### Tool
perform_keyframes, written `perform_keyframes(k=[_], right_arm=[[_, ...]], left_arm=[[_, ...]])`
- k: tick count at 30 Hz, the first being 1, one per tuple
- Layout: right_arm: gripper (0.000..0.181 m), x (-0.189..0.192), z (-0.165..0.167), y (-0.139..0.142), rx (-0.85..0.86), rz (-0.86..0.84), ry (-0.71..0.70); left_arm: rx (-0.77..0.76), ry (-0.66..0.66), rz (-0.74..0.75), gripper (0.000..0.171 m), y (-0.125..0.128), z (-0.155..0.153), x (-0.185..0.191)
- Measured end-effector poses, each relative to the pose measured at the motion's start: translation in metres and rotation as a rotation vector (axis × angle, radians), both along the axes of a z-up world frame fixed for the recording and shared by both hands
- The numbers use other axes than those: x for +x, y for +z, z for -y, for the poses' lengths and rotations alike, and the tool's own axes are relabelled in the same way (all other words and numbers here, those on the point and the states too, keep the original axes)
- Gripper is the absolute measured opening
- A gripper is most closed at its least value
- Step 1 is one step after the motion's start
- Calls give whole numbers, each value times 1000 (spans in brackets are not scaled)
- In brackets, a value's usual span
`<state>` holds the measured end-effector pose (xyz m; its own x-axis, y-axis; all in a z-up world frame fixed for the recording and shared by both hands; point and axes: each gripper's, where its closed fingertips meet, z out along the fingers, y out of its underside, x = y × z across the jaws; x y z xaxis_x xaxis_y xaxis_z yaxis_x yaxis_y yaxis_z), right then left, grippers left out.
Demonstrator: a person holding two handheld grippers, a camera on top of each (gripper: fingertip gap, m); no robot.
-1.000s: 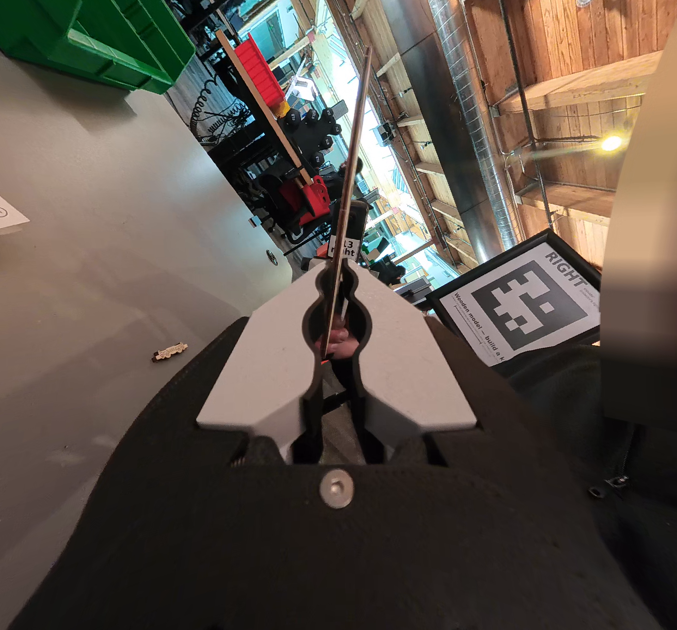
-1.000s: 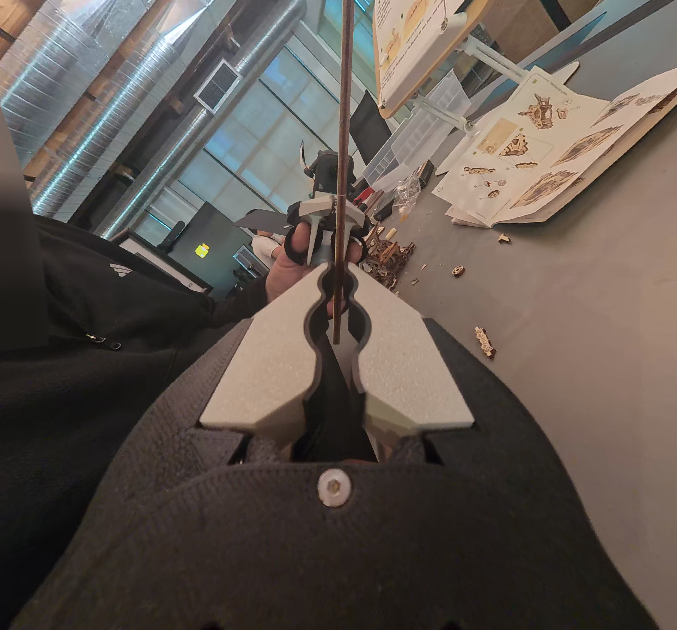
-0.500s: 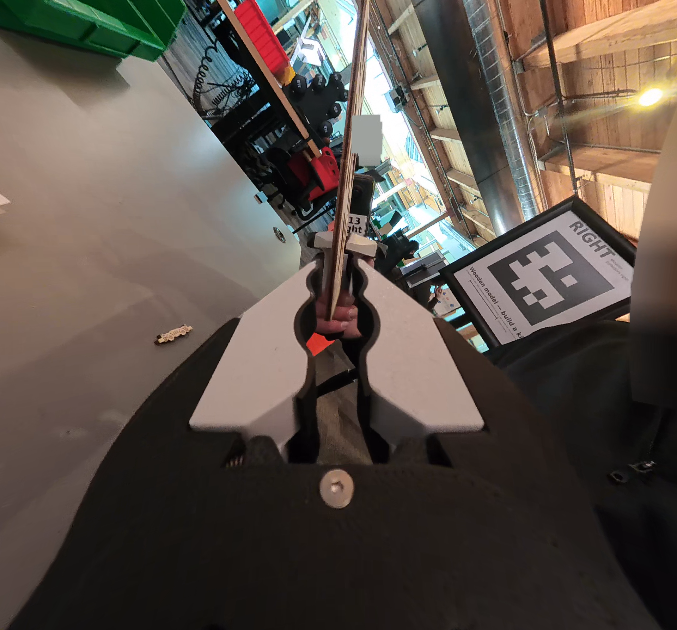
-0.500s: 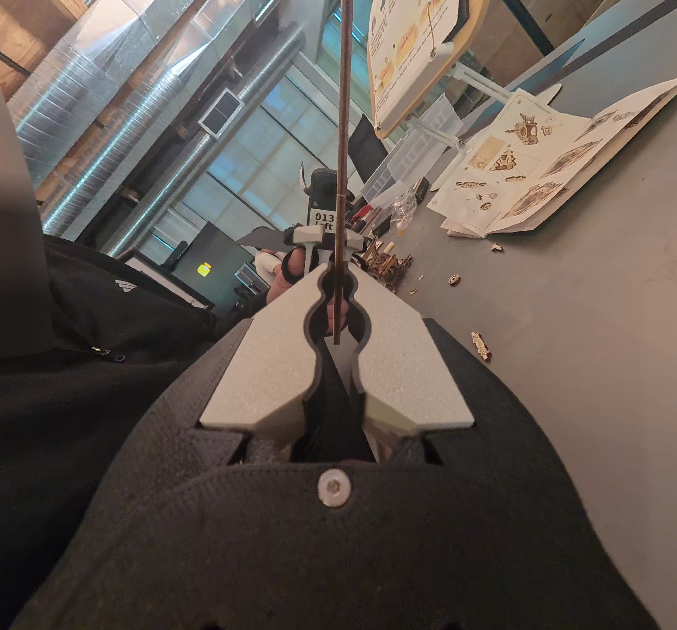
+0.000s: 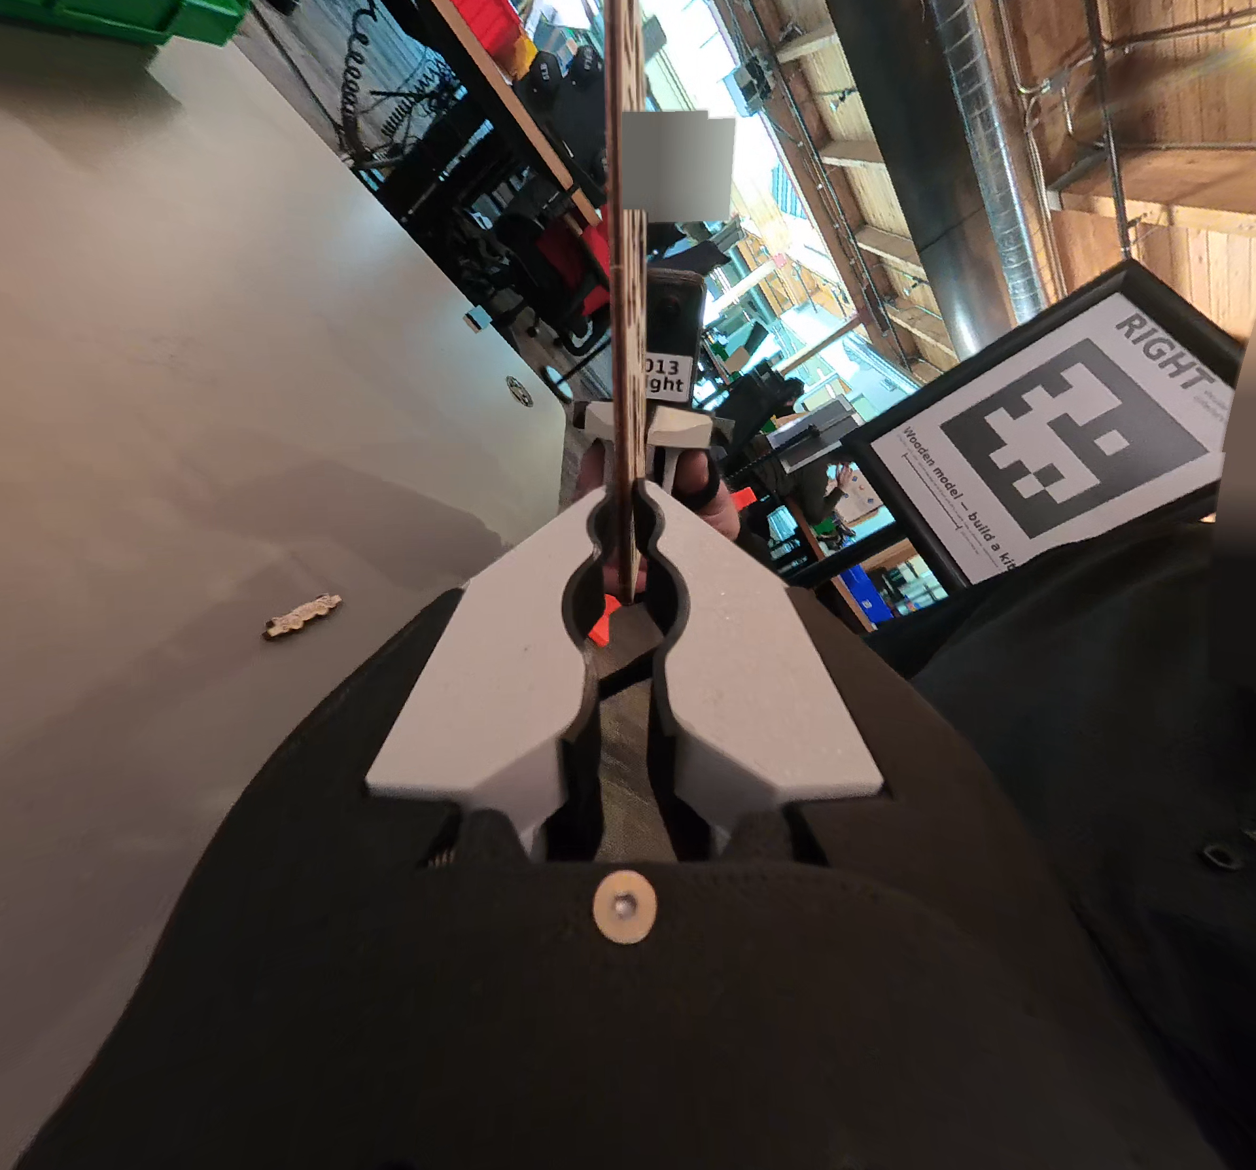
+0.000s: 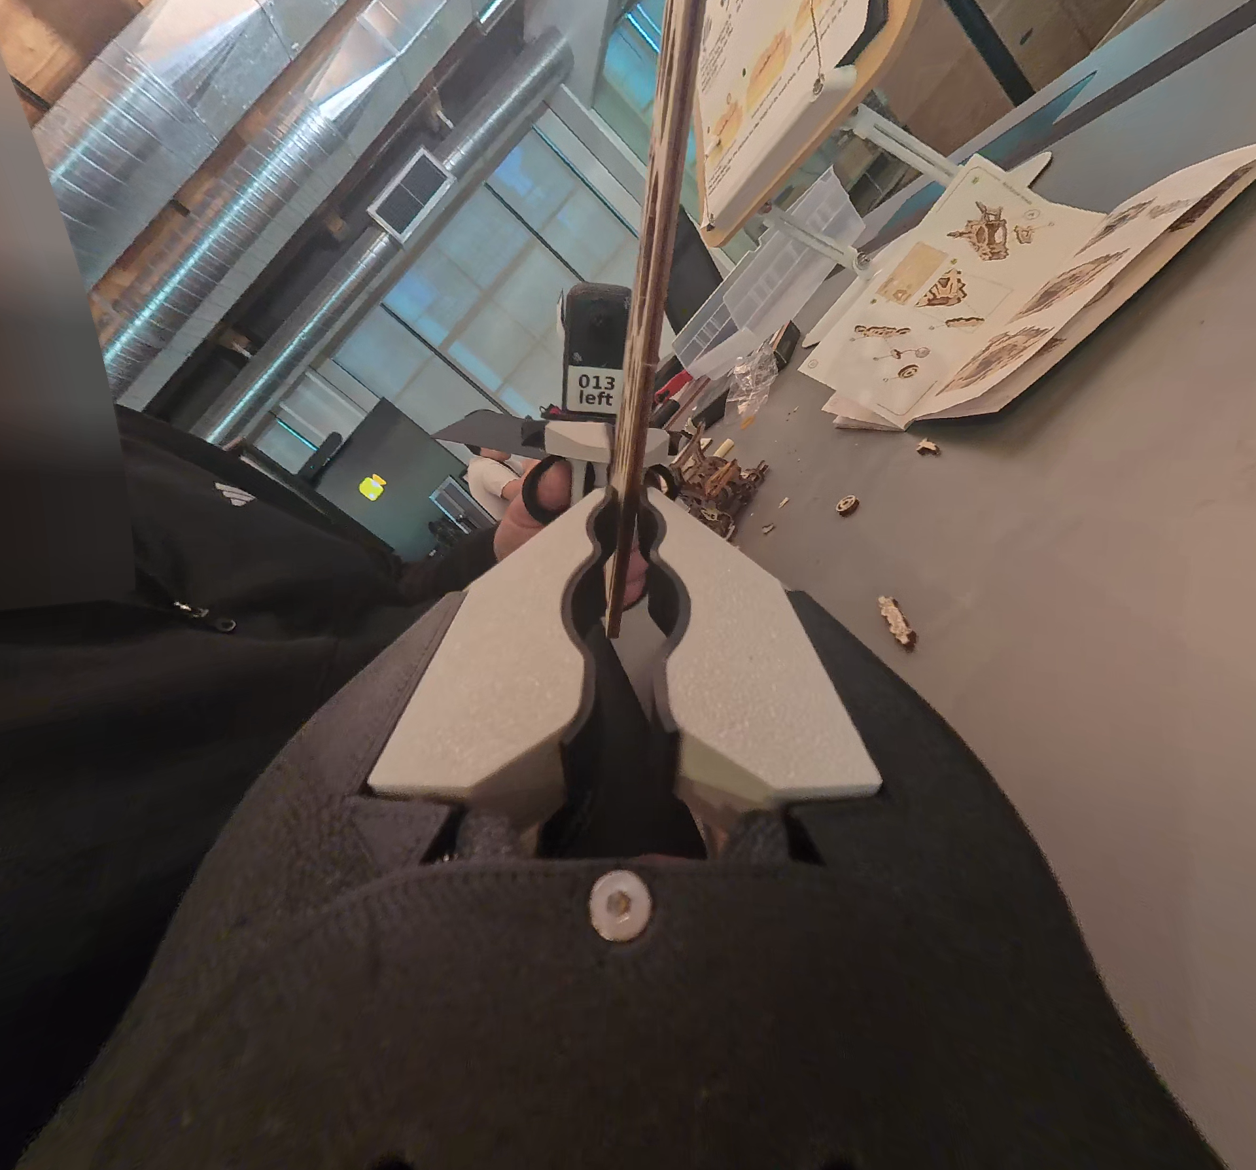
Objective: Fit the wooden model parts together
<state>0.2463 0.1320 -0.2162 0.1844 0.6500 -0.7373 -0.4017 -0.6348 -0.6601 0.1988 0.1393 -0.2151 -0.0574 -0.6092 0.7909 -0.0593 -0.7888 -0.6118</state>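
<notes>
Between both hand-held grippers, raised off the worktop, a thin wooden sheet stands edge-on toward 12 o'clock. My left hand-held gripper is clamped on one edge, my right hand-held gripper on the opposite edge; I judge the two-sided hold keeps it from flexing. A loose wooden part lies at 9 o'clock; the instruction booklet lies open at 2 o'clock for reference.

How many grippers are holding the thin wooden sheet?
2: the left gripper pinches one edge of the thin brown wooden sheet, and the right gripper pinches the opposite edge, both facing each other.
</notes>
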Motion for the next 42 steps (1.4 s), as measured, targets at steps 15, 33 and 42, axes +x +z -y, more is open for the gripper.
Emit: perform_keyframes(k=[15, 33, 42], right_arm=[[1, -6, 3, 6, 80, 41, -15], [0, -6, 3, 2, 80, 106, -29], [1, -4, 0, -8, 131, 243, -95]], left_arm=[[105, -20, -15, 2, 2, 4, 6], [225, -17, -102, 3, -5, -1, 5], [339, 33, -252, 5, -20, -11, 11]])
